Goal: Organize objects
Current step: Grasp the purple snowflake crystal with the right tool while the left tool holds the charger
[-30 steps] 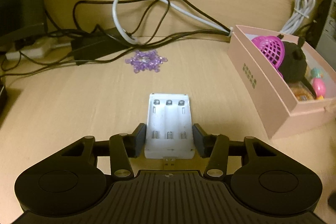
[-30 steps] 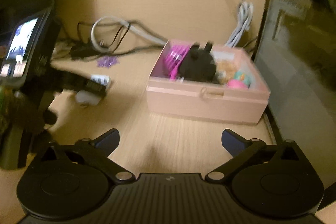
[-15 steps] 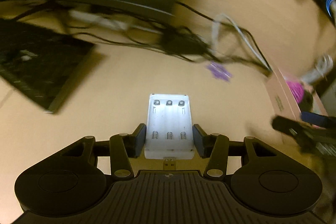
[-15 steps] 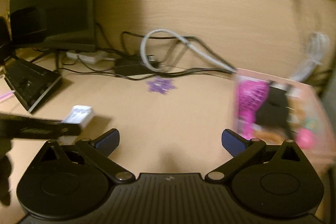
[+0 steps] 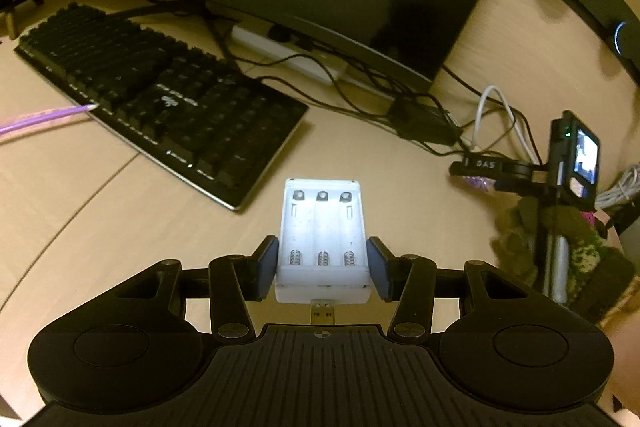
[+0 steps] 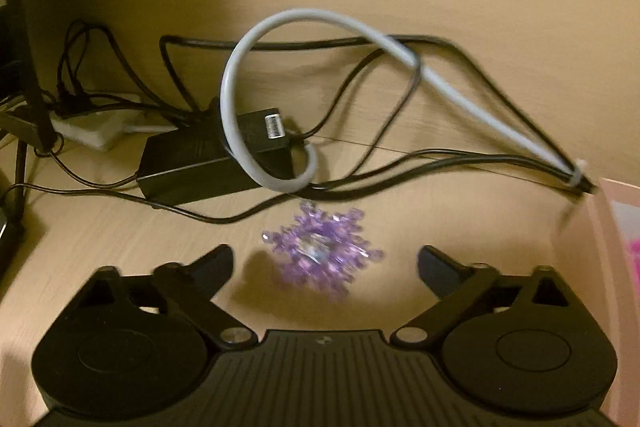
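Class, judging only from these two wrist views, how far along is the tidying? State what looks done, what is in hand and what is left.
Done: the pink box at the right edge already holds something pink. In hand: the left gripper is shut on the white battery holder. Left: the purple snowflake lies on the desk between the open fingers of the right gripper, ungrasped, and the holder is not yet put away.

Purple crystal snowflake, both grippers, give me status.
Left gripper shut on white three-slot battery case. Right gripper open, straddling purple crystal snowflake. Black cables just beyond.
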`<state>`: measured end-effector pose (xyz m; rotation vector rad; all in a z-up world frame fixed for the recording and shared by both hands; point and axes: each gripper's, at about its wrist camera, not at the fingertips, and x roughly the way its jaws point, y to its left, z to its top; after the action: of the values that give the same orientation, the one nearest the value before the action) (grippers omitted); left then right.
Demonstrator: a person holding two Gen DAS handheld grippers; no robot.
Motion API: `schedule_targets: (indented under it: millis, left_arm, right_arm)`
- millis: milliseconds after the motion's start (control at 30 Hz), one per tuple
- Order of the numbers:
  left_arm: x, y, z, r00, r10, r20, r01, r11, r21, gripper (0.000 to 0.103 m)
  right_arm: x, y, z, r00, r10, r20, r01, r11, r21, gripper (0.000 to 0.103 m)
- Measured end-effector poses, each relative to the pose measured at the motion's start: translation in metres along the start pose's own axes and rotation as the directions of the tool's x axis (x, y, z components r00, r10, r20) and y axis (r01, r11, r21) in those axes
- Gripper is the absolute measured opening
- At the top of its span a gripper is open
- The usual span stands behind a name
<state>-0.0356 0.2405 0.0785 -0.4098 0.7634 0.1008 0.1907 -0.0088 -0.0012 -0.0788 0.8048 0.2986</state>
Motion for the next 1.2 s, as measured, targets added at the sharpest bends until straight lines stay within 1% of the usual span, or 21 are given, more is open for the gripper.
schedule_targets:
  millis: [33, 100, 167, 200, 233, 267, 367, 433, 500, 600, 767, 867, 1000, 1033, 1100, 1167, 1200]
  left_arm:
    - [0.0, 0.002, 0.001, 1.0, 0.003, -0.002, -0.004, 1.0, -0.001, 0.052]
    - [0.001, 0.005, 0.002, 1.0, 0.012, -0.005, -0.012, 1.0, 0.002, 0.052]
    - [0.001, 0.004, 0.004, 1.0, 0.015, -0.005, -0.015, 1.0, 0.005, 0.052]
    - [0.001, 0.003, 0.005, 1.0, 0.012, -0.005, -0.012, 1.0, 0.01, 0.052]
    - [0.002, 0.001, 0.005, 1.0, 0.008, -0.007, -0.008, 1.0, 0.016, 0.052]
    - [0.003, -0.001, 0.005, 1.0, 0.001, -0.012, -0.001, 1.0, 0.023, 0.052]
    - [0.009, -0.011, 0.004, 0.999, -0.022, -0.03, 0.023, 0.999, 0.043, 0.052]
    - [0.013, -0.019, 0.003, 0.998, -0.045, -0.039, 0.047, 0.997, 0.053, 0.052]
    - [0.017, -0.029, 0.0, 0.996, -0.074, -0.052, 0.077, 0.995, 0.065, 0.052]
    - [0.021, -0.041, -0.006, 0.99, -0.115, -0.077, 0.121, 0.99, 0.072, 0.052]
    - [0.023, -0.067, -0.019, 0.982, -0.154, -0.109, 0.165, 0.98, 0.107, 0.052]
    - [0.025, -0.081, -0.025, 0.976, -0.175, -0.132, 0.19, 0.975, 0.115, 0.052]
    - [0.031, -0.099, -0.029, 0.973, -0.18, -0.147, 0.201, 0.969, 0.146, 0.052]
    - [0.032, -0.104, -0.03, 0.973, -0.173, -0.152, 0.195, 0.969, 0.15, 0.052]
    - [0.032, -0.111, -0.032, 0.971, -0.182, -0.157, 0.207, 0.964, 0.164, 0.052]
    - [0.034, -0.118, -0.034, 0.971, -0.18, -0.156, 0.208, 0.959, 0.193, 0.052]
    - [0.035, -0.121, -0.034, 0.972, -0.173, -0.157, 0.202, 0.96, 0.196, 0.052]
  right_arm:
    - [0.005, 0.001, 0.001, 1.0, 0.012, -0.008, -0.012, 1.0, -0.006, 0.09]
    - [0.01, 0.006, 0.001, 1.0, -0.007, 0.012, 0.007, 0.999, -0.033, 0.089]
    - [0.009, 0.007, 0.002, 1.0, -0.009, 0.019, 0.009, 0.999, -0.036, 0.083]
    - [0.008, 0.008, 0.002, 1.0, -0.013, 0.021, 0.014, 0.999, -0.033, 0.075]
    - [0.008, 0.009, 0.003, 1.0, -0.017, 0.02, 0.017, 0.999, -0.035, 0.064]
    - [0.004, 0.009, 0.002, 1.0, -0.012, 0.017, 0.013, 0.999, -0.038, 0.061]
    - [-0.008, 0.011, -0.007, 1.0, 0.015, -0.009, -0.016, 0.998, -0.063, 0.061]
    - [-0.02, 0.014, -0.019, 1.0, 0.022, -0.014, -0.023, 0.996, -0.083, 0.061]
    - [-0.036, 0.015, -0.033, 0.999, 0.043, -0.029, -0.046, 0.994, -0.102, 0.061]
    - [-0.067, 0.015, -0.06, 0.996, 0.066, -0.054, -0.073, 0.988, -0.136, 0.061]
    - [-0.124, 0.005, -0.11, 0.991, 0.094, -0.095, -0.111, 0.974, -0.198, 0.061]
    - [-0.153, -0.006, -0.134, 0.99, 0.088, -0.112, -0.112, 0.966, -0.233, 0.061]
    - [-0.179, -0.026, -0.154, 0.989, 0.086, -0.116, -0.112, 0.964, -0.242, 0.061]
    - [-0.183, -0.029, -0.158, 0.99, 0.087, -0.115, -0.113, 0.963, -0.246, 0.061]
    - [-0.191, -0.035, -0.163, 0.99, 0.081, -0.112, -0.106, 0.965, -0.24, 0.061]
    - [-0.195, -0.04, -0.168, 0.991, 0.08, -0.104, -0.103, 0.967, -0.234, 0.064]
    - [-0.196, -0.041, -0.171, 0.993, 0.075, -0.095, -0.096, 0.965, -0.244, 0.068]
